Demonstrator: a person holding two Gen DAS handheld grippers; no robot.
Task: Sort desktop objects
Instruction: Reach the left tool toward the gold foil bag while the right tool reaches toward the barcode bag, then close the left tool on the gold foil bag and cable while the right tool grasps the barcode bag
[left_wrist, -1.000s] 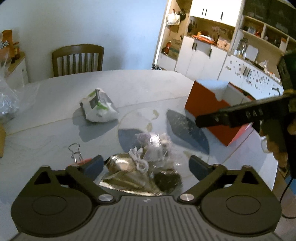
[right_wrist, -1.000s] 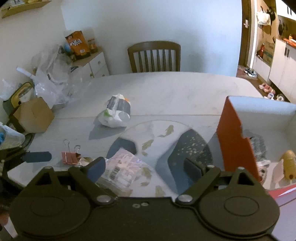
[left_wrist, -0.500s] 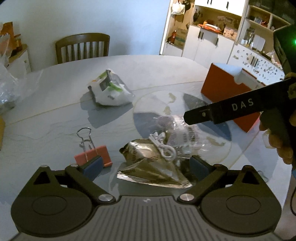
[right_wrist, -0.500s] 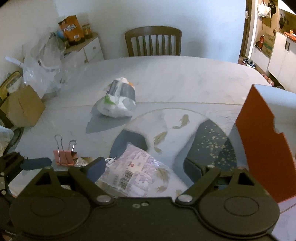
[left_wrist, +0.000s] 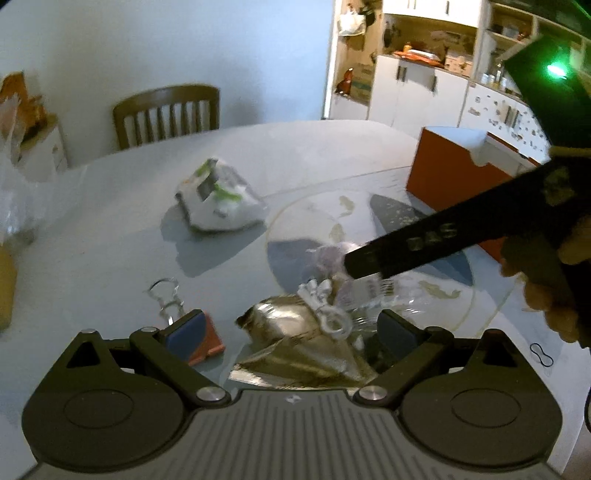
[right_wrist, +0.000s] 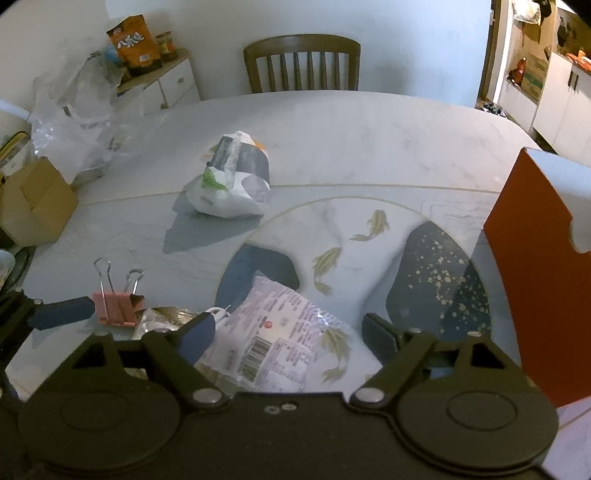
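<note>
My left gripper (left_wrist: 291, 328) is open, low over a silver foil packet (left_wrist: 295, 339) with a white cord (left_wrist: 325, 306) on it. Its left finger is by a pink binder clip (left_wrist: 207, 339). My right gripper (right_wrist: 288, 332) is open above a clear printed snack packet (right_wrist: 273, 332), which also shows in the left wrist view (left_wrist: 340, 266) under the right gripper's finger (left_wrist: 443, 236). The clip (right_wrist: 114, 302) and foil packet (right_wrist: 162, 317) lie left of it. An orange box (right_wrist: 543, 258) stands at the right, also in the left wrist view (left_wrist: 454, 184).
A white crumpled bag (right_wrist: 232, 184) lies mid-table, also in the left wrist view (left_wrist: 218, 199). A wooden chair (right_wrist: 303, 62) stands behind the table. Plastic bags (right_wrist: 74, 110) and a cardboard box (right_wrist: 33, 203) crowd the left edge. A black rubber band (left_wrist: 541, 354) lies near the right edge.
My right gripper has moved left and down from the orange box toward the clear packet. My left gripper has drawn back and shifted slightly; the clip and foil packet now lie at its fingertips.
</note>
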